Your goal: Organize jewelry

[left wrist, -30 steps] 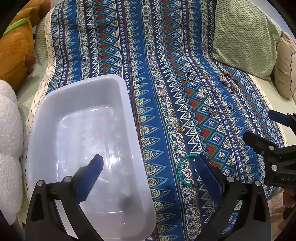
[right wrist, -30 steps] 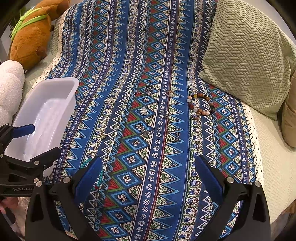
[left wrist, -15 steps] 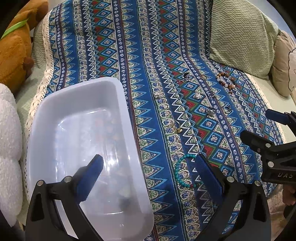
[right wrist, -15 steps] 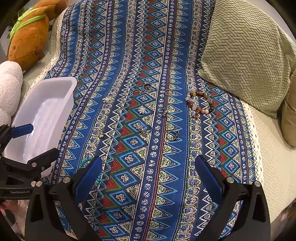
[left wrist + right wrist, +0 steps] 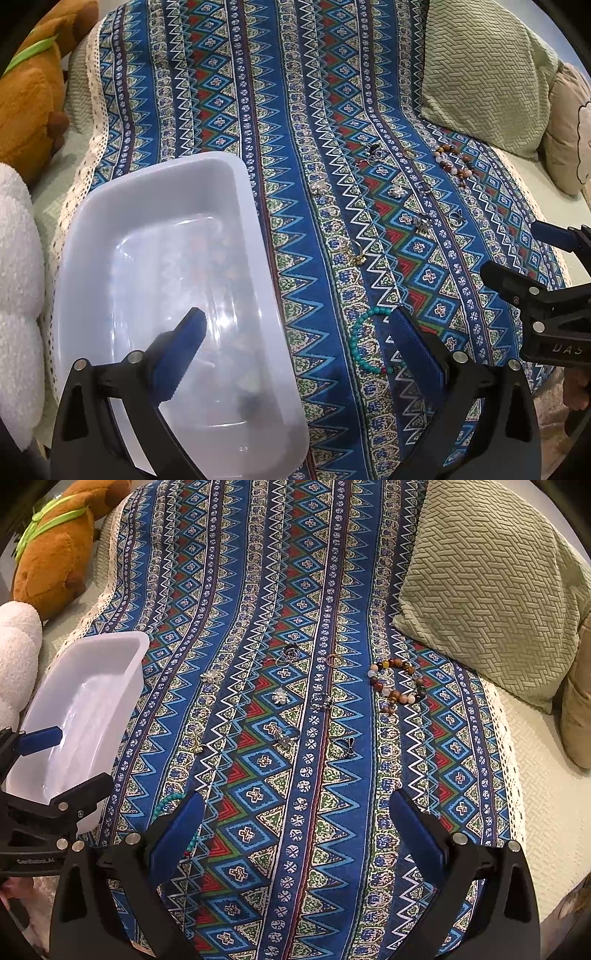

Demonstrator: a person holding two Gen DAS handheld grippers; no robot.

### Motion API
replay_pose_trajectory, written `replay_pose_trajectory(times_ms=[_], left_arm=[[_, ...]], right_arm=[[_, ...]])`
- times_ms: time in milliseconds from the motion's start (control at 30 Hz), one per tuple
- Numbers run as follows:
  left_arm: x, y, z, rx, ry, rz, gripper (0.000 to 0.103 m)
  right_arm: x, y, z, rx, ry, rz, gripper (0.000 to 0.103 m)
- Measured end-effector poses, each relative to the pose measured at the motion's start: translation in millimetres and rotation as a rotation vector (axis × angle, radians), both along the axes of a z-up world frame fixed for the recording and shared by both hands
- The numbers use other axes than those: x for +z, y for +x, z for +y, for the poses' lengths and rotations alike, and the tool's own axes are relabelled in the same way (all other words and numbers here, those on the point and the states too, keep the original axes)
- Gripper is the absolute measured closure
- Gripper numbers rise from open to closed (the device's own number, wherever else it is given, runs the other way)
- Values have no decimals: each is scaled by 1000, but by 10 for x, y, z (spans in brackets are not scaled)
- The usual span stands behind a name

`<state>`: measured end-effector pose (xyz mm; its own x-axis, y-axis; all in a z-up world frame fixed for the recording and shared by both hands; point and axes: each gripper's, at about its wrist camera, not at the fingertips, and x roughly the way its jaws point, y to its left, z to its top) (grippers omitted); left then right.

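Spread over the cushioned seat, a blue patterned cloth (image 5: 295,590) carries our scattered jewelry. We hold the left claw (image 5: 295,325) wide open, empty, above the white plastic tub (image 5: 236,173) and the turquoise bead bracelet (image 5: 356,339) just beside the tub. Our right claw (image 5: 297,808) is also spread open with nothing in it. Farther off lie a brown bead bracelet (image 5: 397,685), rings and small flower pieces, near the green pillow (image 5: 487,590).
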<state>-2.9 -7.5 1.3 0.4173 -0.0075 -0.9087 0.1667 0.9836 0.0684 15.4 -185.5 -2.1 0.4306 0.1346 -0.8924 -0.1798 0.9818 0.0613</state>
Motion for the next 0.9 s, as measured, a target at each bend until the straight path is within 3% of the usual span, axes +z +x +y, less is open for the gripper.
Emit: replay_pose_trajectory(times_ms=[567,767,900], left_arm=[[-22,11,-12,-4,-12,22,8],[43,79,-49,-18,-121,34,8],[134,207,-131,10,-128,-4,8]], right_arm=[[-13,2,8,12,-12,1,4],[165,108,-174,-54,-66,-127,4],[226,346,-538,-157,-52,-151,4]])
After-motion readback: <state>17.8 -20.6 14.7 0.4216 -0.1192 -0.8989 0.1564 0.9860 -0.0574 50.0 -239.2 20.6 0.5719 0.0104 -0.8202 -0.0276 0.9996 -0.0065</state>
